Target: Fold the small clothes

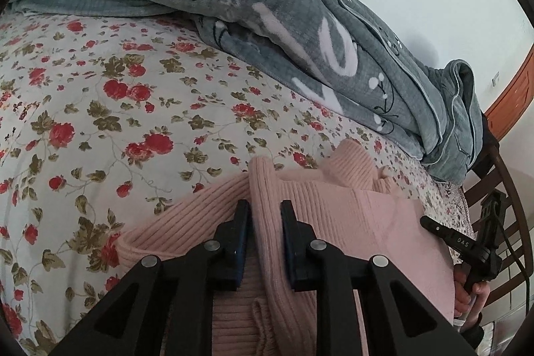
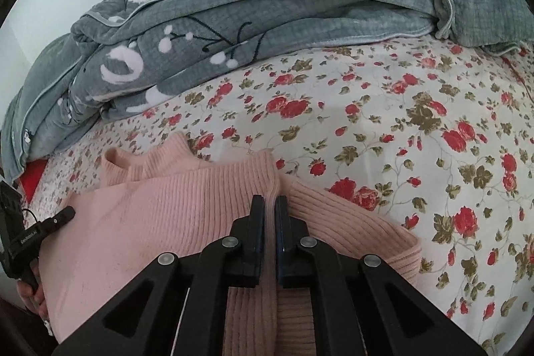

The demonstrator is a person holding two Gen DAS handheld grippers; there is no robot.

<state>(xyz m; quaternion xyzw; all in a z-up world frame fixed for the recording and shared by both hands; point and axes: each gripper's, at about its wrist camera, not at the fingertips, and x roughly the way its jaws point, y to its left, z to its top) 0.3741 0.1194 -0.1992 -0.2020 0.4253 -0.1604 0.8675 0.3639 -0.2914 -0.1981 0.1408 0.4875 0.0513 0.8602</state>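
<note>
A pink ribbed knit sweater (image 1: 333, 222) lies on the floral bed sheet (image 1: 100, 122); it also shows in the right wrist view (image 2: 167, 216). My left gripper (image 1: 265, 209) is shut on a raised fold of the sweater, with pink fabric pinched between its pads. My right gripper (image 2: 270, 204) is shut on another raised fold of the same sweater. Each gripper shows at the edge of the other's view: the right one (image 1: 430, 224) at the right, the left one (image 2: 66, 212) at the left. The sweater's collar (image 2: 116, 155) points toward the blanket.
A thick grey-green blanket (image 1: 267, 5) with white and black patterns is heaped along the far side of the bed, also in the right wrist view (image 2: 267, 5). A wooden chair (image 1: 507, 206) stands beyond the bed's right edge. A white wall is behind.
</note>
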